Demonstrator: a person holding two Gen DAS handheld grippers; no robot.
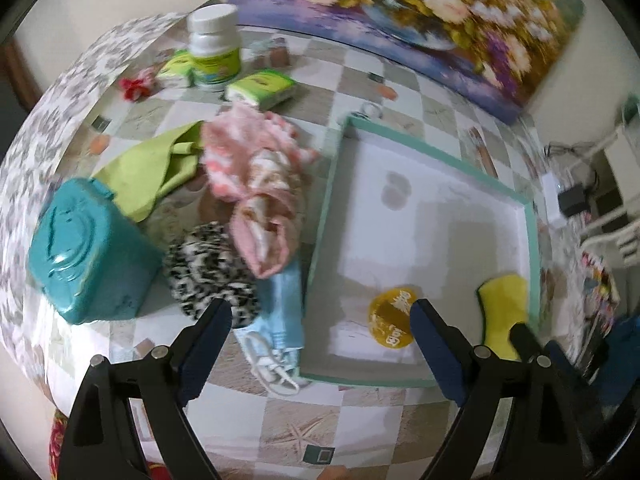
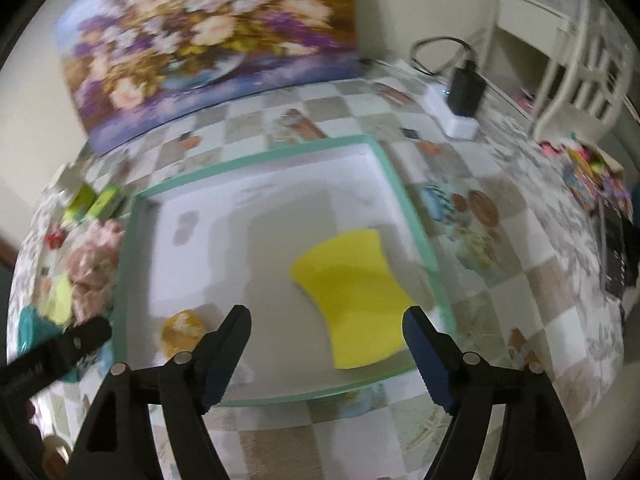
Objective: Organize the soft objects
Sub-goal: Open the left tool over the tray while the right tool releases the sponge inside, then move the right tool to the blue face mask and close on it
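Left wrist view: the left gripper (image 1: 322, 312) hangs released, nothing between its jaws, above the near left edge of the tray (image 1: 534, 240). The tray holds one sponge (image 1: 502, 312) at its near right corner and one yellow disc (image 1: 394, 316). On the surface (image 1: 312, 424) left of the tray lie four soft things still to sort: a pink cloth (image 1: 256, 172), a green cloth (image 1: 148, 172), a spotted scrunchie (image 1: 208, 272) and a blue mask (image 1: 280, 316). The mask is nearest; I would come down over its folded middle, not the loops, and close fully before lifting. One teal tin (image 1: 92, 252), one bottle (image 1: 214, 46) and two green packs (image 1: 262, 88) are hard.

Right wrist view: the right gripper (image 2: 326, 318) is released and empty above the sponge (image 2: 354, 296), which lies flat in the tray (image 2: 420, 232).
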